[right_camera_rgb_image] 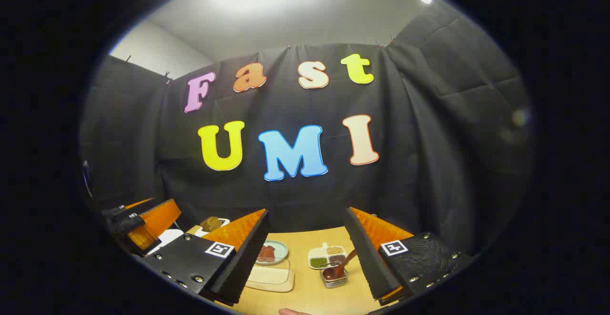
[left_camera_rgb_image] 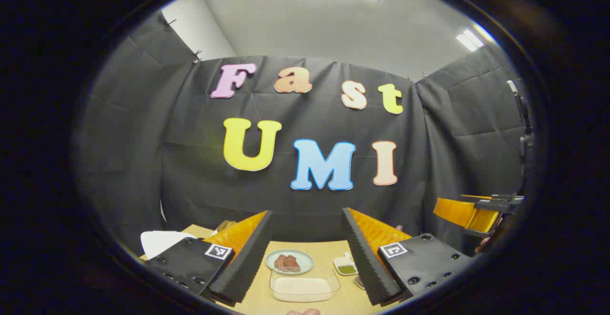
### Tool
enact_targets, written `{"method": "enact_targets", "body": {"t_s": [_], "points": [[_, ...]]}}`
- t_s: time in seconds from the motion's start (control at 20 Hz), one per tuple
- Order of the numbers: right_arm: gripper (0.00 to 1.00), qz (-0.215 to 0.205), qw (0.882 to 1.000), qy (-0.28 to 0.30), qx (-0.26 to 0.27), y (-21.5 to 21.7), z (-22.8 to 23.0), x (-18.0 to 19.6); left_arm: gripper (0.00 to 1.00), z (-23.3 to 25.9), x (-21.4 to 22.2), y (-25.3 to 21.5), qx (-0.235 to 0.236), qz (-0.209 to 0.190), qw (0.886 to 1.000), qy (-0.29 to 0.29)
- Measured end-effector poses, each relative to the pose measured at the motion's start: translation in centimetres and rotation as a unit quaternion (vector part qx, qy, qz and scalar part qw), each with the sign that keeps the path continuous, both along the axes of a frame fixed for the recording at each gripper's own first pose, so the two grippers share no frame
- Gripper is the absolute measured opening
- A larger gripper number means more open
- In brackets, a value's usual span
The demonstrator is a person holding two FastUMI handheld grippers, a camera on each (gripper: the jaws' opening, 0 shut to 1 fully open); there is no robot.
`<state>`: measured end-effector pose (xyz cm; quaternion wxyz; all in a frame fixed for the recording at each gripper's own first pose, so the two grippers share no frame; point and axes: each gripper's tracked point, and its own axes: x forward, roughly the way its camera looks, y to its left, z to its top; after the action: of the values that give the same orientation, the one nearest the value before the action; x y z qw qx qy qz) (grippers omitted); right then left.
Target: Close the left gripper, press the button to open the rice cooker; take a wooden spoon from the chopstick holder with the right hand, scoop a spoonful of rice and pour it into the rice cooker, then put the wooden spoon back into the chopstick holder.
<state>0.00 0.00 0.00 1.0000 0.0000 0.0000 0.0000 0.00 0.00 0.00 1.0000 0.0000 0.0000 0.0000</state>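
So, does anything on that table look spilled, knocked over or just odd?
Nothing stands out. The plate, the clear rice dish and the divided tray sit level on the table, nothing spilled; the wooden spoon leans in its small container.

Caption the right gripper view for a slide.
Open right gripper held above the table, wooden spoon resting in its clear holder ahead.

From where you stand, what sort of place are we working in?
Likely a staged kitchen booth: black cloth wall, light wooden table set with a blue-green plate of red food and a white divided dish of grains.
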Motion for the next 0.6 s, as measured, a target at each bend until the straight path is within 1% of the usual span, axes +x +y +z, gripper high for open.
{"method": "enact_targets", "body": {"t_s": [0.1, 0.2, 0.35, 0.5, 0.6], "points": [[0.96, 0.012, 1.000, 0.004, -0.006, 1.2, -0.1, 0.1, 0.98, -0.3, 0.2, -0.2, 0.001, -0.005, 1.000, 0.006], [0.96, 0.014, 1.000, 0.001, -0.014, 1.6, 0.0, 0.3, 0.97, 0.3, -0.1, 1.2, 0.004, 0.011, 1.000, -0.005], [0.96, 0.019, 1.000, 0.002, -0.002, 2.7, -0.2, 0.3, 0.98, 0.0, -0.3, 2.2, -0.013, 0.017, 1.000, 0.002], [0.96, 0.017, 1.000, -0.001, -0.015, 3.3, -0.4, 0.7, 0.98, 0.2, -0.6, 4.0, 0.003, 0.028, 1.000, 0.008], [0.96, 0.022, 1.000, 0.000, -0.009, 3.9, -0.5, 0.6, 0.96, 0.9, -1.0, 4.5, 0.015, 0.033, 0.999, 0.002]]}}
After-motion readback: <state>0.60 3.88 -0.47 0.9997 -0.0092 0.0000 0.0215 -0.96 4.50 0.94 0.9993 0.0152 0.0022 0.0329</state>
